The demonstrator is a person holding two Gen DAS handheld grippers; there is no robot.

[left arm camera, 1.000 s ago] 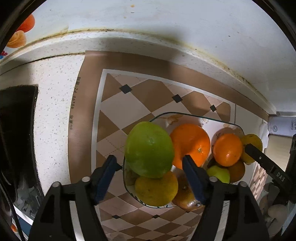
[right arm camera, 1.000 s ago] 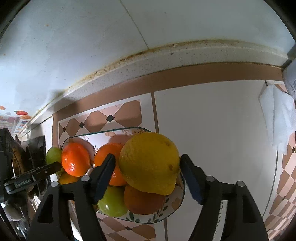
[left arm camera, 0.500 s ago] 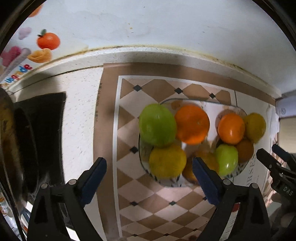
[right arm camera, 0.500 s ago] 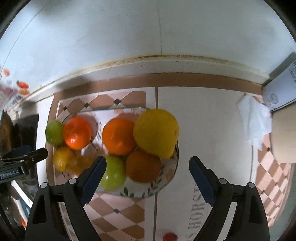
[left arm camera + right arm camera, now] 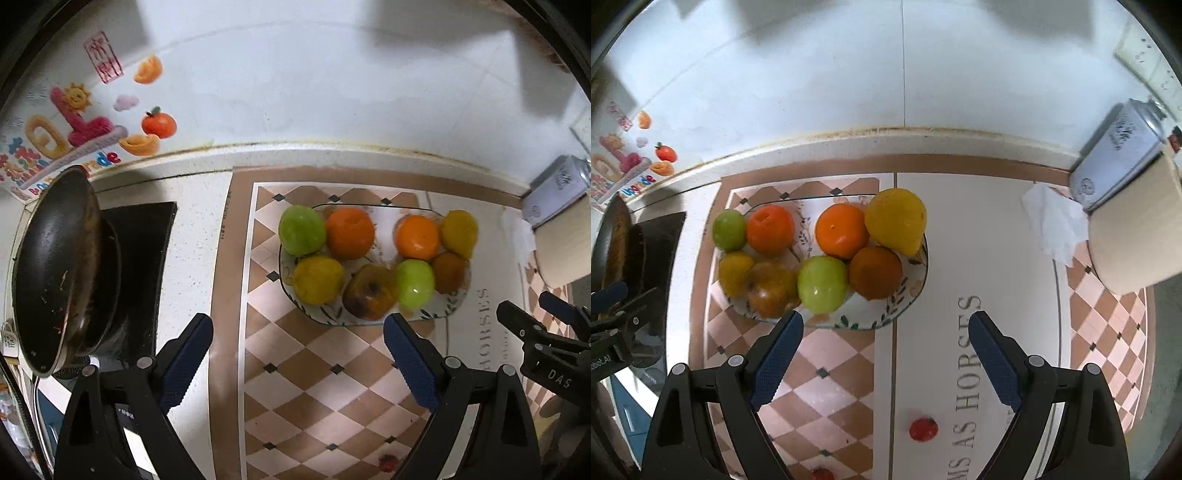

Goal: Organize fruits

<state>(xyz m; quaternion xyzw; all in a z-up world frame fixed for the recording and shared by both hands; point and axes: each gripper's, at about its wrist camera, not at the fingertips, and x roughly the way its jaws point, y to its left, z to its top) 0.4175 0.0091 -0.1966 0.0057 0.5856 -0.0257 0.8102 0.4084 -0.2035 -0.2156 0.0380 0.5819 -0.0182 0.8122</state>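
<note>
Left wrist view
Left gripper [image 5: 297, 334]: jaws wide apart, nothing between the blue pads, held above the checked mat [image 5: 295, 387].
Glass plate with leaf-print rim [image 5: 452, 301]: lies on the checked mat toward the back edge of the worktop [image 5: 192, 236], beyond the pads and apart from them; the right pad's tip overlaps the plate's near rim in this view.
Fruit on the plate: large green round fruit [image 5: 302, 230] at the back left, deep orange fruit [image 5: 349, 233] touching it; yellow round fruit [image 5: 318, 279] at the front left; bruised brown-yellow apple [image 5: 370, 291] and small green apple [image 5: 414, 283] at the front.
Dark frying pan [image 5: 55, 266]: at the left end of the worktop, on a black hob.
Right gripper [image 5: 546, 325]: black, at the right edge.

Right wrist view
Right gripper [image 5: 886, 341]: jaws spread wide and empty, over the mat's near half.
Plate [image 5: 912, 295]: ahead of the pads, left of centre; the left pad's tip overlaps its near rim in this view.
Fruit: large yellow pear-shaped fruit [image 5: 895, 220] at the back right corner, an orange [image 5: 842, 231] touching it, a dull brown-orange fruit [image 5: 875, 272] in front.
Small red fruit [image 5: 923, 429]: alone on the mat, between the pads and nearer the camera.
Crumpled white tissue [image 5: 1054, 225]: right of the plate, well apart, against a white tin [image 5: 1115, 155].
</note>
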